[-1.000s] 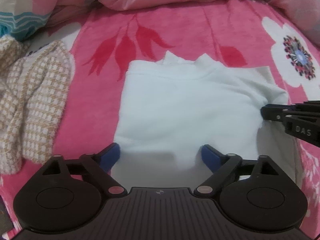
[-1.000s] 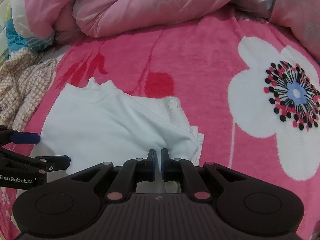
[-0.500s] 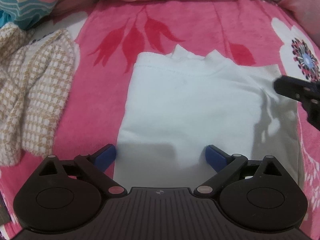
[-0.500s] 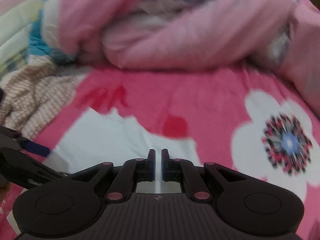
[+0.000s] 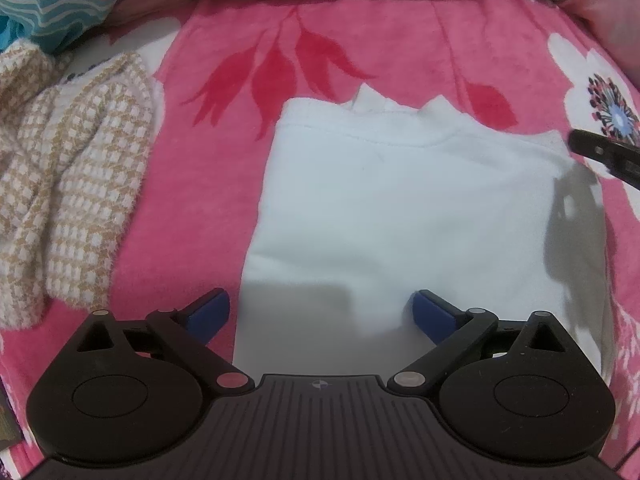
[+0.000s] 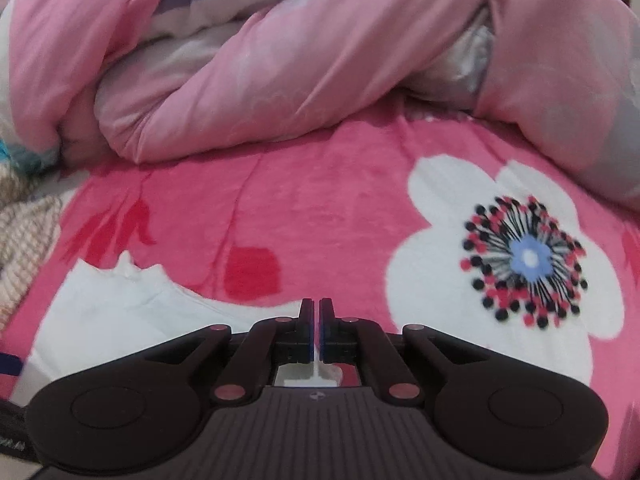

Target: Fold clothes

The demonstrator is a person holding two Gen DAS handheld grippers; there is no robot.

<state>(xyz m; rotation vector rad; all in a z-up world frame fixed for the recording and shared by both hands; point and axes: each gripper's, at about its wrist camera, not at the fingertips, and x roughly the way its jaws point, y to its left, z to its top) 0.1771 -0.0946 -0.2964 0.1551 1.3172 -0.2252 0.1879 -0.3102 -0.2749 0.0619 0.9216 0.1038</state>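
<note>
**While pinched at its right edge: white top mid-fold on the bed**

Though spread flat, not yet done as a fold.

Far left: checked knit (image 5: 68, 184) heaped on the bed (image 5: 180, 240), well apart from the work.

Next along: left hand-held gripper (image 5: 322, 306), spread wide and pointed steeply down over the near left part of the top (image 5: 400, 208). Blue pads either side of bare cloth, gripping nothing.

Centre: top lying flat on the pink bed cover, already squared into a rectangle. Left side straight, collar points aimed at the rumpled duvet (image 6: 280, 60).

Right: right hand-held gripper (image 6: 316, 312), closed to a hair's gap with a sliver of white cloth nipped between the pads. Seen from the left wrist view as a dark tip over the top's far right corner, throwing a shadow across the cloth. Beyond that, only a big white flower print on the cover.

Judged step: taking up the right side to fold it in over the middle.

Next move calls for:
- Keeping the pinch firm and lifting just clear of the bed.
- Carrying the edge leftward across the body and laying it down parallel with the left side.
- Using the left hand-held gripper either to press down and anchor the near hem or to take the lower right corner, so as to stop the soft cloth dragging or skewing.

Worth watching: so thin a pinch slipping, or catching one layer only.
</note>
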